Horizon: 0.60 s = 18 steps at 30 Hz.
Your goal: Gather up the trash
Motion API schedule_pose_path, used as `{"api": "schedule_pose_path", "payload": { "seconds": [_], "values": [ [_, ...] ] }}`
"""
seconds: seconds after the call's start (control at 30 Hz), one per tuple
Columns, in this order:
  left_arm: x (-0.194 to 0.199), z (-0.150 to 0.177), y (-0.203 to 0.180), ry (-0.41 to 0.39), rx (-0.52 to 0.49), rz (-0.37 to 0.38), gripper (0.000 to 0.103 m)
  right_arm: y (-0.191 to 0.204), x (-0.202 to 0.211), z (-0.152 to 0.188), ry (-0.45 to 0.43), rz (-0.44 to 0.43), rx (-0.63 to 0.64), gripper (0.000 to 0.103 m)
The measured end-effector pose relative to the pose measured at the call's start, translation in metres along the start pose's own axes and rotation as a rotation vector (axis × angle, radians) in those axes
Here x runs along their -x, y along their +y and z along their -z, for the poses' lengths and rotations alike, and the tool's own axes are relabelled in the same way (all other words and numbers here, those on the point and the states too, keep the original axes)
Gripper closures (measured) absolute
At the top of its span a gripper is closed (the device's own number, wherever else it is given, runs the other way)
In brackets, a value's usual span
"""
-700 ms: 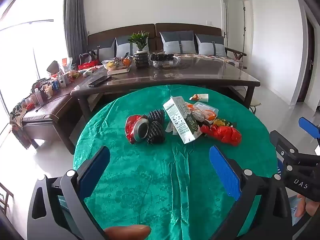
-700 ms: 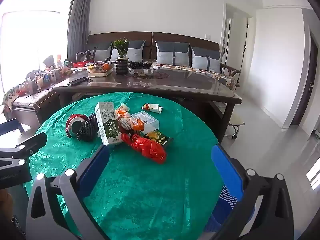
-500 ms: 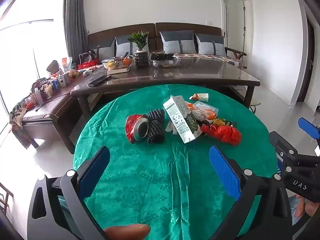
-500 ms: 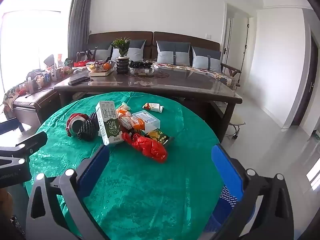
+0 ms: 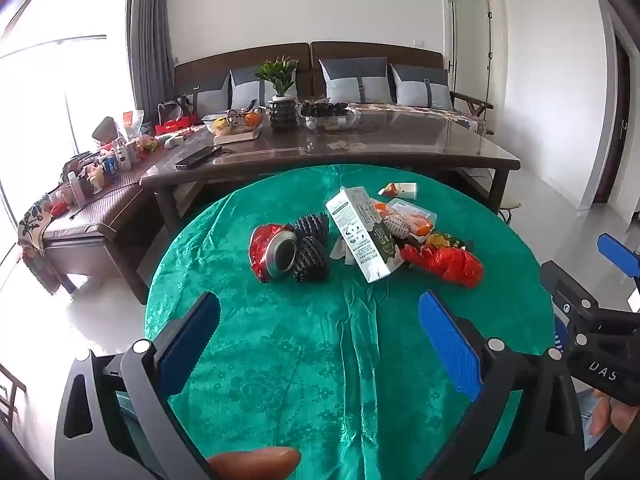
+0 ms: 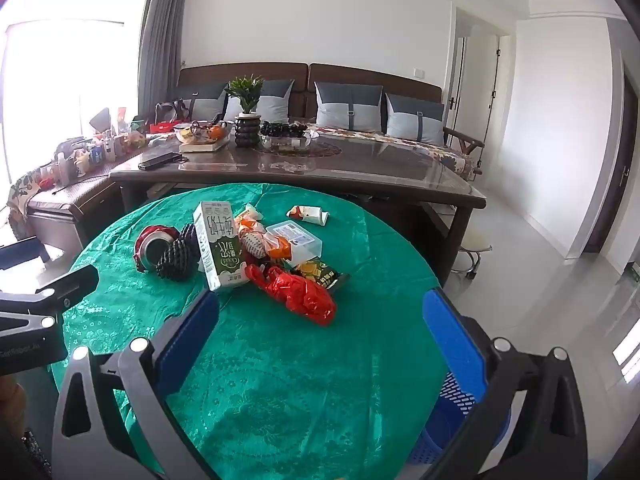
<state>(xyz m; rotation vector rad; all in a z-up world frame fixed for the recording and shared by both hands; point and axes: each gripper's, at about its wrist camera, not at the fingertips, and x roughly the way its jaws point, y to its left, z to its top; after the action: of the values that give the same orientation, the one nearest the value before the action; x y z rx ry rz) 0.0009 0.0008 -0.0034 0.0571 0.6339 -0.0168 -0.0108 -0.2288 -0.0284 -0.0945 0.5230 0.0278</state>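
Observation:
A heap of trash lies on the round green-clothed table (image 5: pixel 280 360): a white and green milk carton (image 5: pixel 362 232) (image 6: pixel 220 246), a crushed red can (image 5: pixel 272 250) (image 6: pixel 154 248), black foam fruit nets (image 5: pixel 310 256), a red plastic bag (image 5: pixel 448 262) (image 6: pixel 304 294), a clear plastic box (image 6: pixel 296 238), a snack wrapper (image 6: pixel 320 274) and a small white packet (image 6: pixel 310 214). My left gripper (image 5: pixel 318 336) is open and empty, short of the heap. My right gripper (image 6: pixel 320 332) is open and empty, just before the red bag.
A blue mesh basket (image 6: pixel 452 412) stands on the floor at the table's right edge. A long dark table (image 5: pixel 340 148) with a plant, bowls and a phone stands behind, then a sofa. A cluttered low bench (image 5: pixel 76 208) is at left.
The right gripper has edged slightly forward toward the heap. The left gripper has barely moved.

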Motion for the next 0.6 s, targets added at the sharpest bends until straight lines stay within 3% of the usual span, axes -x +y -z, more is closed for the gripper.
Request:
{"api": "schedule_pose_path", "payload": {
  "seconds": [0.6],
  "values": [
    [-0.007, 0.009, -0.005, 0.007, 0.0, 0.003, 0.004, -0.003, 0.001, -0.003, -0.002, -0.003, -0.002, 0.005]
  ]
}}
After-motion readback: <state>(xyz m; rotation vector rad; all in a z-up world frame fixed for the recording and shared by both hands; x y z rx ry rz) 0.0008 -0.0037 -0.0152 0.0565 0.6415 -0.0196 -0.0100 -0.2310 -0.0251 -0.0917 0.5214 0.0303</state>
